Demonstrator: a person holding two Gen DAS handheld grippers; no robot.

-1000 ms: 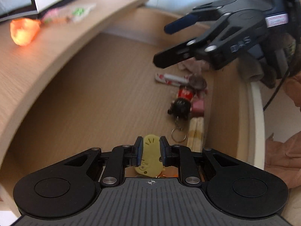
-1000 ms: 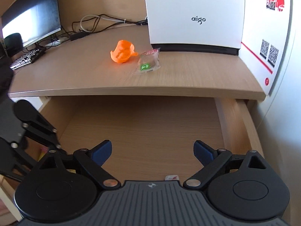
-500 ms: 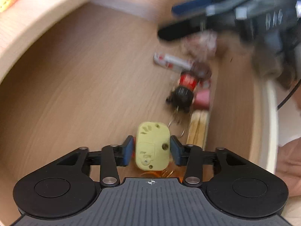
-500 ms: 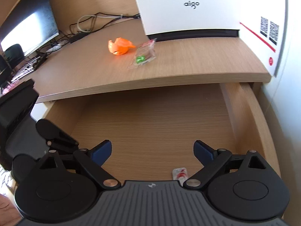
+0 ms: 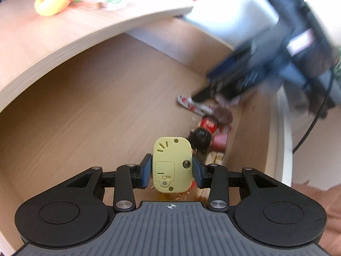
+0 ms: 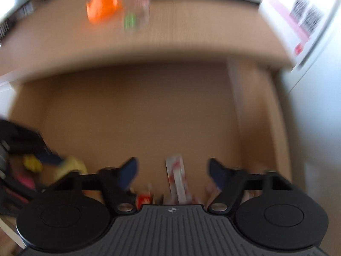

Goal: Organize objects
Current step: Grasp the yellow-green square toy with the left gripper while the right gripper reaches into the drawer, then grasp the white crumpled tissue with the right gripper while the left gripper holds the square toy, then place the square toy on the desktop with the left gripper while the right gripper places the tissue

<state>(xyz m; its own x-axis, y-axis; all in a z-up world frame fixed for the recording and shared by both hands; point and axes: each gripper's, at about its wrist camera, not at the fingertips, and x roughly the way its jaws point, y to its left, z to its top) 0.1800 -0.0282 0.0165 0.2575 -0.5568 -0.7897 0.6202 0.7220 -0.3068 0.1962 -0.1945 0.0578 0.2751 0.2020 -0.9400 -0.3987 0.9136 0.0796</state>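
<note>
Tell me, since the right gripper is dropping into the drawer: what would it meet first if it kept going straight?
Likely the white-and-red packet, lying between the right gripper's closing jaws; blur leaves depth uncertain.

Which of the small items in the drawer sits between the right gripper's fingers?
The white sachet with red print, lying flat between the open right gripper's fingers, untouched. The yellow toy sits in the left gripper.

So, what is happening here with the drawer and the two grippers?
A person is tidying small things in an open drawer. The left gripper holds a yellow toy between its pads, above the drawer's right edge. The right gripper, jaws just closing but touching nothing, is over a red-and-white packet. An orange toy lies on the desk.
</note>
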